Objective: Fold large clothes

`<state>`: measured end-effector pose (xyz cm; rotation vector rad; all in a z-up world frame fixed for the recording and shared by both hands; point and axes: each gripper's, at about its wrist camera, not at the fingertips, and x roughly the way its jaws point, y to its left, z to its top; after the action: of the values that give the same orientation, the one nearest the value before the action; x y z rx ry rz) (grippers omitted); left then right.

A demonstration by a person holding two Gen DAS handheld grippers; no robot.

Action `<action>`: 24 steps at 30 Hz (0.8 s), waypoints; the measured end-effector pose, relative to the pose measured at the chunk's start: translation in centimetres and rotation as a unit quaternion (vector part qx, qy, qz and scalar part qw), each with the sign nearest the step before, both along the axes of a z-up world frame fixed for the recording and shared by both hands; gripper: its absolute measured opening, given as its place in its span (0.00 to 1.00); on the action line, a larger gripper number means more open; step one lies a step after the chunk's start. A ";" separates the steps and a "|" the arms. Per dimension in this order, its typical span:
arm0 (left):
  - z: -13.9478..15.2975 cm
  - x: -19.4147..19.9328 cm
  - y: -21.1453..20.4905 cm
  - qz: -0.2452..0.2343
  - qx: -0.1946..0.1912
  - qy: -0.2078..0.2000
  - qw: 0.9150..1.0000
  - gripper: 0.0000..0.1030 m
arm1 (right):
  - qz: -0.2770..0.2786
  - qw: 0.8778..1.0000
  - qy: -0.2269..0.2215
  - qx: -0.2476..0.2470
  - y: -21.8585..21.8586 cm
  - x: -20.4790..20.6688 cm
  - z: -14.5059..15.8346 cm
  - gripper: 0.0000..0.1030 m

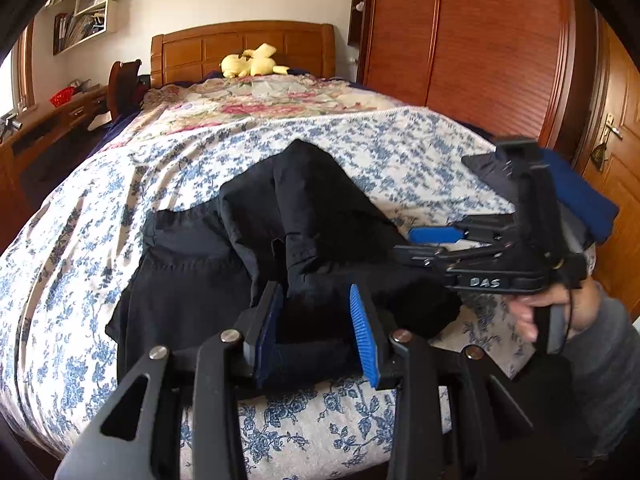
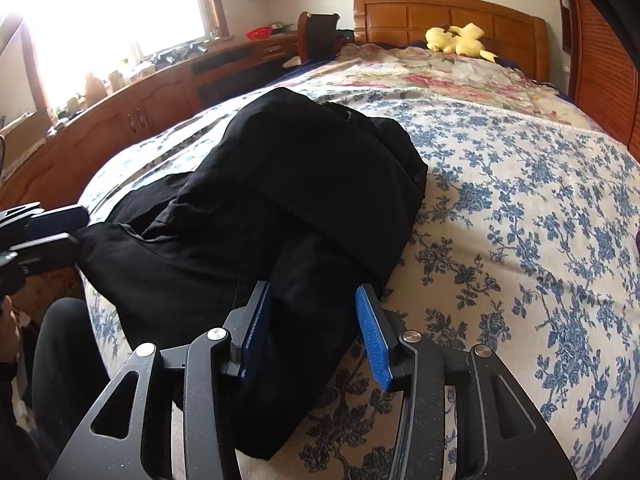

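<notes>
A large black garment lies bunched on the blue-flowered bedspread near the bed's foot. My left gripper is shut on a fold at its near edge, with black cloth filling the gap between the blue pads. In the right wrist view the left gripper pulls a corner of the garment out to the left. My right gripper stands open over another fold: the cloth lies between the jaws and its right pad is bare. From the left wrist view the right gripper comes in from the right.
A yellow plush toy sits by the wooden headboard. A folded blue cloth lies at the bed's right edge, beside a wooden wardrobe. A desk runs under the window. A person's hand holds the right gripper.
</notes>
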<state>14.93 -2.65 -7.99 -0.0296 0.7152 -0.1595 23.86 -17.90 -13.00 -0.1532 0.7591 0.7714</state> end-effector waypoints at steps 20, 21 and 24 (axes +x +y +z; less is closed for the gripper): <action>-3.6 0.7 -0.2 0.004 0.019 0.049 0.999 0.33 | -0.008 1.000 -0.005 -0.011 -0.9 -0.5 -0.1 0.51; -3.8 0.7 -0.2 0.004 0.018 0.049 0.999 0.33 | -0.008 1.000 -0.006 -0.012 -0.9 -0.5 -0.1 0.51; -3.8 0.5 -0.3 0.000 0.022 0.040 0.999 0.30 | -0.009 1.000 -0.005 -0.011 -1.0 -0.5 0.0 0.52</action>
<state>15.42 -2.96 -11.78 0.0051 0.7983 -0.1426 23.31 -18.85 -13.05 -0.1704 0.7583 0.7457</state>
